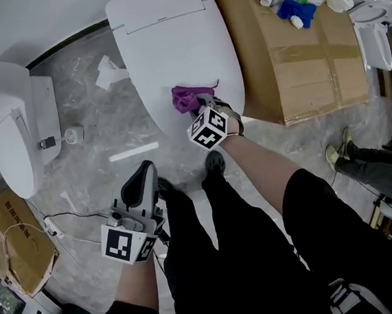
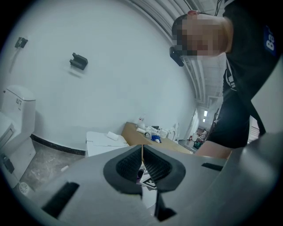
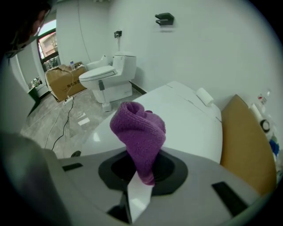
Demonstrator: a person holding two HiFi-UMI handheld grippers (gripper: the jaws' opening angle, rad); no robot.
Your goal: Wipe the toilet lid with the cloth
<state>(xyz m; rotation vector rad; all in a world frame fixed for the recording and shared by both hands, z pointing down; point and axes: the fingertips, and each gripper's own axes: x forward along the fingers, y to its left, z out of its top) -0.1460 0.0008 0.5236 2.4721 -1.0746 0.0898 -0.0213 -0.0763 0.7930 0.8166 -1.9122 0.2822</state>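
Just inside toilet lid's (image 1: 171, 45) front edge, right claw (image 1: 202, 104) grips cloth (image 1: 186, 97)

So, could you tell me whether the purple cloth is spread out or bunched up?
Bunched up: the purple cloth is a rolled wad, its lower end pinched by the right gripper.

That cloth (image 1: 190, 97) is bright purple with a knit texture, and the toilet lid (image 1: 171, 45) is plain glossy white. The floor (image 1: 89, 122) is grey and marbled, and the cardboard (image 1: 296, 53) is plain brown.
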